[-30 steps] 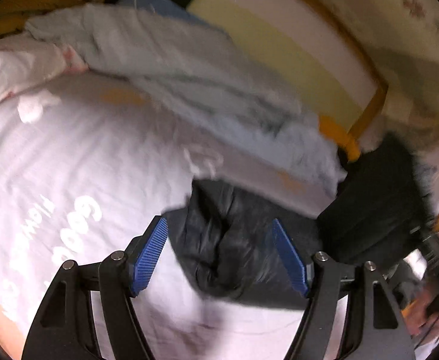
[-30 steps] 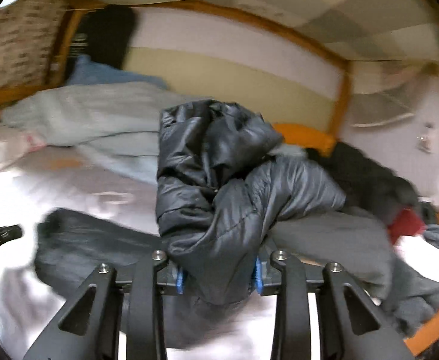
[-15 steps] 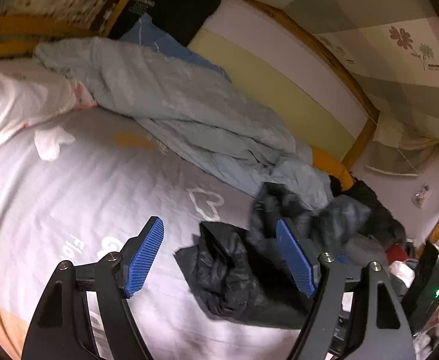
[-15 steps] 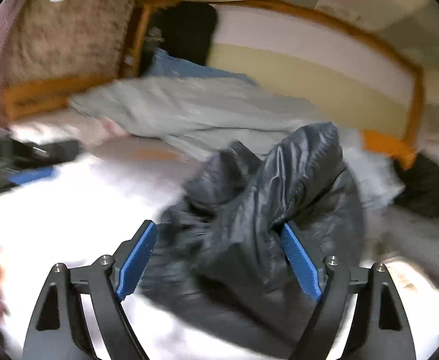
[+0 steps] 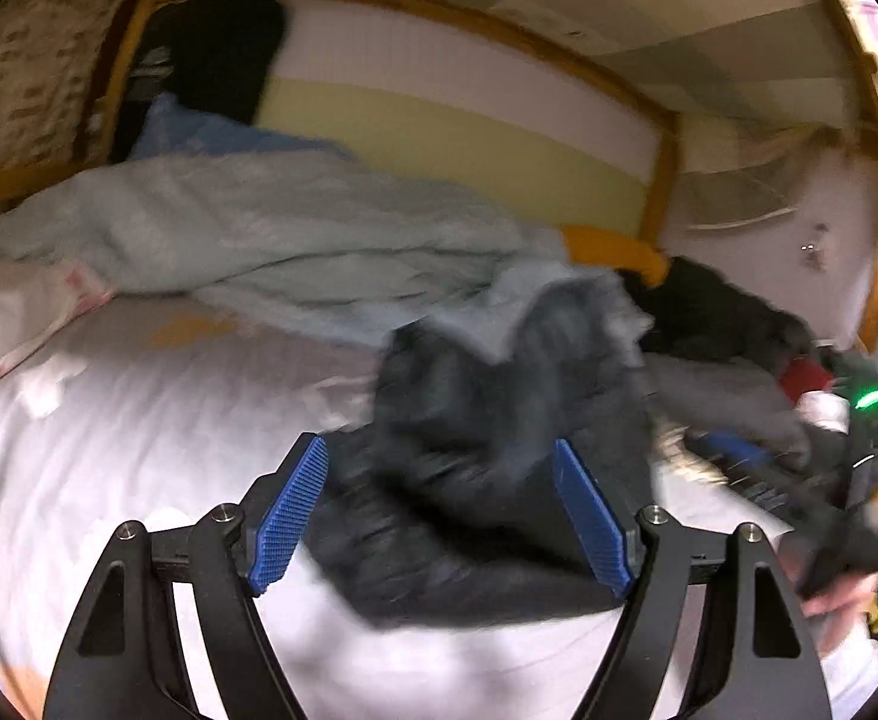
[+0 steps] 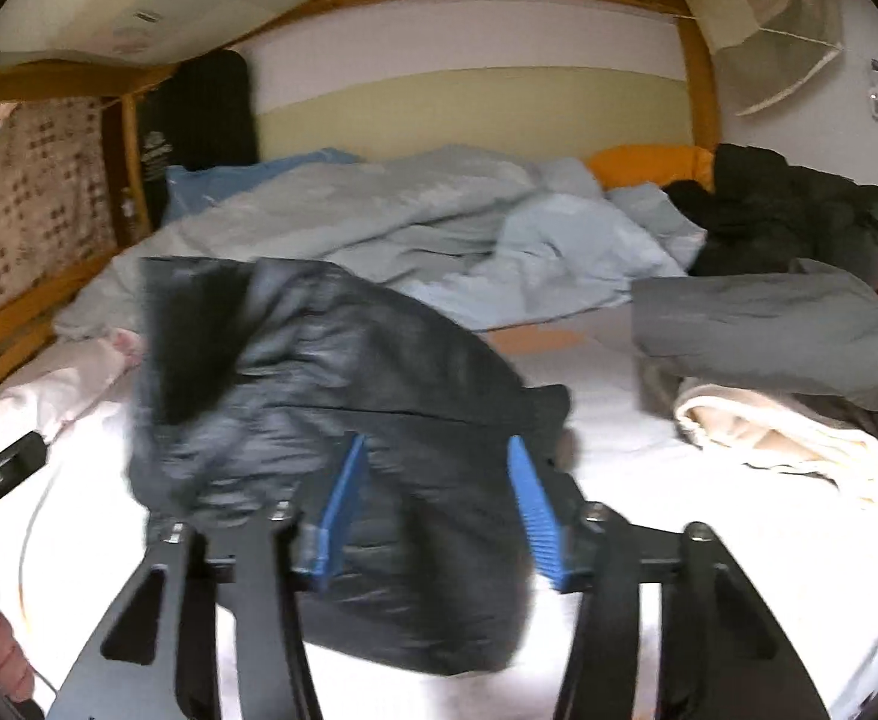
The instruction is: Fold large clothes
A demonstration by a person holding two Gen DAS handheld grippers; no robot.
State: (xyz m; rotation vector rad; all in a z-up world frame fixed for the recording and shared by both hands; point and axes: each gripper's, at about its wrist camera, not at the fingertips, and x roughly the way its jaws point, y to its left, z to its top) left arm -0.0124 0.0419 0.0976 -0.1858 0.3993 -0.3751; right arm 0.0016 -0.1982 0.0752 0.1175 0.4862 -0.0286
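Black and quilted, the jacket lies crumpled on the bed's white sheet in the left wrist view, blurred. The left gripper hangs over it with jaws spread wide; the blue pads stand either side of the fabric without pressing on it. Behind the jacket a pale blue duvet is bunched along the wall, a blue pillow past it. At the right edge a hand holds the other tool, a green light glowing above it, beside a dark heap of clothes.

In the right wrist view the right gripper is half open and its jaws are closing, with the jacket between them; the pads sit at the fabric's sides, and whether they press on it I cannot tell. The jacket drapes from the jaws toward the upper left, its lower part on the sheet. To the right, well apart, a grey garment lies on a cream one, dark clothes heaped behind. The duvet lies along the back. No containers show in either view.
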